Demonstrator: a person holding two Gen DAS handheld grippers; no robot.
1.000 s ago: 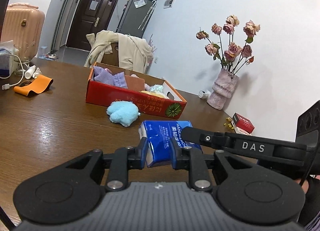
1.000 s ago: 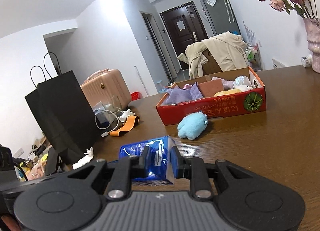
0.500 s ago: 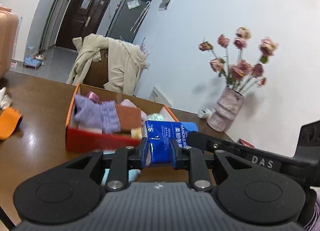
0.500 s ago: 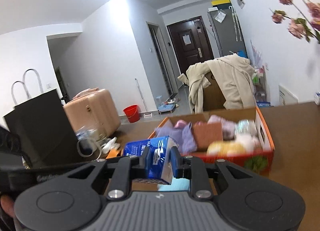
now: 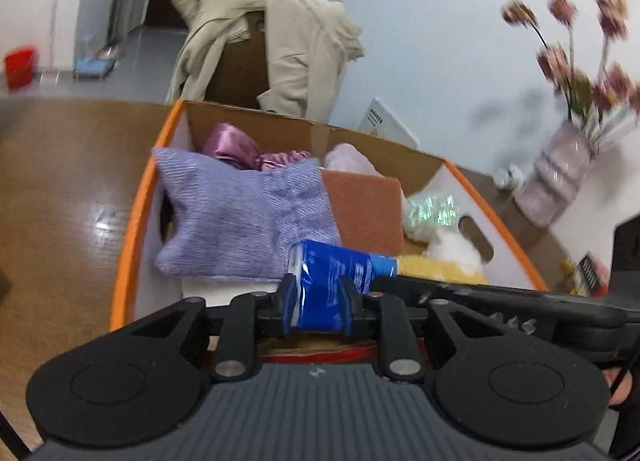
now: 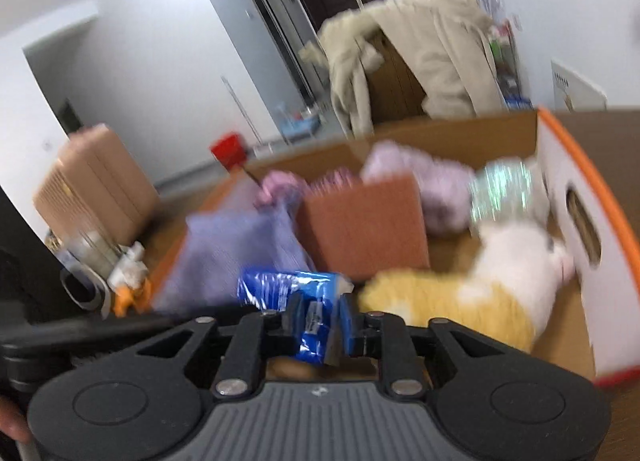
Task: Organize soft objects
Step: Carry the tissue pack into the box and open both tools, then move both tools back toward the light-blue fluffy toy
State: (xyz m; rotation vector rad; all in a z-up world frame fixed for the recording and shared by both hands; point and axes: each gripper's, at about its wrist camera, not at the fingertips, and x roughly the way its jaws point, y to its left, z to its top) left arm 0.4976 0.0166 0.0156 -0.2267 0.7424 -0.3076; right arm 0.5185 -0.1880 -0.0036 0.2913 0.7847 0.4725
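Left tool [image 5: 318, 305] jaws easing open around blue tissue pack [image 5: 340, 273], right tool [image 6: 320, 319] gripping its other end, above box [image 5: 128, 245]

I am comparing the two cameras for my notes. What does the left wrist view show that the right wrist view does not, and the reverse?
Only the left wrist view shows the vase of pink flowers by the wall and the right tongs' black body crossing in from the side.

Only the right wrist view shows the beige suitcase and the whole yellow and white plush.

Both show the blue tissue pack, with the left tongs opening around one end and the right tongs shut on the other, over the orange-rimmed box with its purple cloth and brown pad.
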